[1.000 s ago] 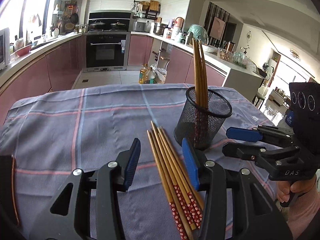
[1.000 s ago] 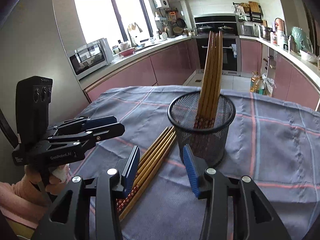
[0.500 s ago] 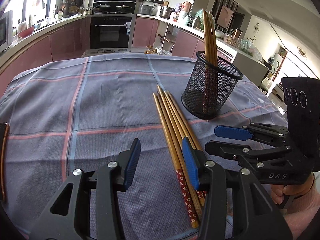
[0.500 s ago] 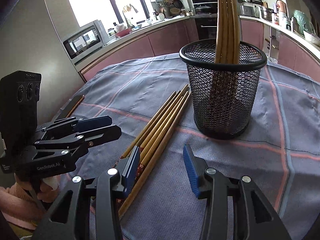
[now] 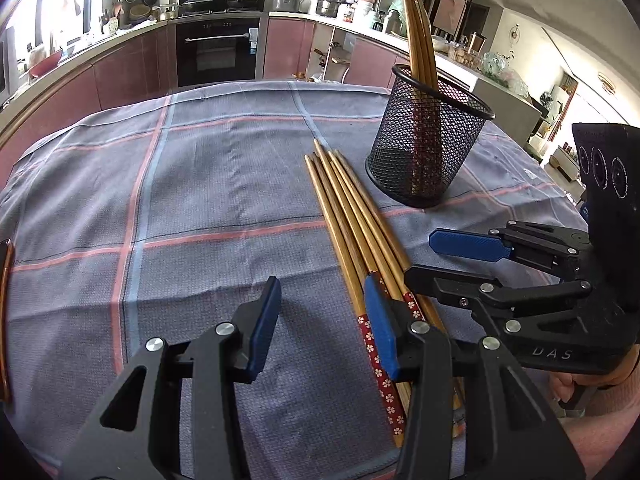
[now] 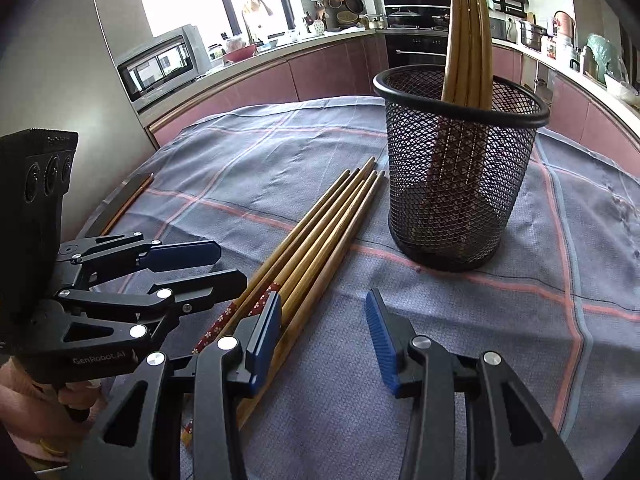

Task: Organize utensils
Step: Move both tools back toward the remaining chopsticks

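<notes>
Well, the table wears a grey-blue checked cloth (image 5: 208, 184) with pink and pale blue lines, draped over its edges. Toward the far right corner stands a black mesh holder (image 5: 428, 148), upright, with several wooden chopsticks (image 5: 420, 36) standing in it, tips up, leaning on the rim. Just beside the holder's base, on the side toward the middle of the cloth, a loose bundle of chopsticks (image 5: 352, 220) lies flat, tips near the holder, red flowered ends running to the near edge.

The left gripper (image 5: 324, 320) hovers low over the near edge, its blue pads set partly apart with nothing between them; its right pad sits over the bundle's flowered ends, whether touching I cannot tell. The right gripper (image 6: 324, 332) comes in from the other side, likewise partly open and holding nothing, its left pad just over the same bundle. A pink sleeve (image 5: 624, 396) shows behind it.
</notes>
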`<control>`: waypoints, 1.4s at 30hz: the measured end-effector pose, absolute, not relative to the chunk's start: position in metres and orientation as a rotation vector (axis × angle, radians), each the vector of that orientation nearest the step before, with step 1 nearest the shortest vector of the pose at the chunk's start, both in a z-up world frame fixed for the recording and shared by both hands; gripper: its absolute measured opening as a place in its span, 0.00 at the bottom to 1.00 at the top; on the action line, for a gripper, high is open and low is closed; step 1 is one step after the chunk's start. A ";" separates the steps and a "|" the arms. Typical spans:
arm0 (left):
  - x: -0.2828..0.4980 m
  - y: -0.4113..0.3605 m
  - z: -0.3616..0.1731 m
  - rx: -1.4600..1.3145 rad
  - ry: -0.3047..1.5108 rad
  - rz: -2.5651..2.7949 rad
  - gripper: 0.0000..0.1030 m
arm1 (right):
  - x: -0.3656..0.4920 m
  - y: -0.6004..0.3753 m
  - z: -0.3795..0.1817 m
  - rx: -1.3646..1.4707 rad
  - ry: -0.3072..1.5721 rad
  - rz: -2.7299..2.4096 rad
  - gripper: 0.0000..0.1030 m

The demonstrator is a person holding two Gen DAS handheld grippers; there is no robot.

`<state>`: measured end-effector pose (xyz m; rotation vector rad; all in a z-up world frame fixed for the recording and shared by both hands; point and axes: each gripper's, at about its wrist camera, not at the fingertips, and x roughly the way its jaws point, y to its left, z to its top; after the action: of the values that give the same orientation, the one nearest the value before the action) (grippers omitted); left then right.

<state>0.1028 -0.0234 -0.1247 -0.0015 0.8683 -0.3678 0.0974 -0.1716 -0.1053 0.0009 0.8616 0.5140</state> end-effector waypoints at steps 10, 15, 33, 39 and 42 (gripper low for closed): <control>0.103 -0.031 -0.127 0.047 0.869 -0.363 0.41 | 0.095 -0.172 -0.106 -0.024 0.859 0.499 0.40; 0.104 -0.032 -0.128 0.060 0.871 -0.356 0.41 | 0.095 -0.173 -0.105 -0.042 0.859 0.491 0.40; 0.105 -0.030 -0.130 0.070 0.885 -0.345 0.31 | 0.097 -0.175 -0.102 -0.091 0.876 0.470 0.35; 0.110 -0.035 -0.128 0.079 0.881 -0.354 0.32 | 0.102 -0.170 -0.105 -0.084 0.882 0.469 0.32; 0.115 -0.039 -0.128 0.092 0.881 -0.359 0.31 | 0.106 -0.168 -0.106 -0.075 0.880 0.466 0.31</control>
<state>0.1152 -0.0394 -0.1277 0.0923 0.8810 -0.3591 0.1061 -0.1682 -0.1060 -0.0754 0.8803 0.4659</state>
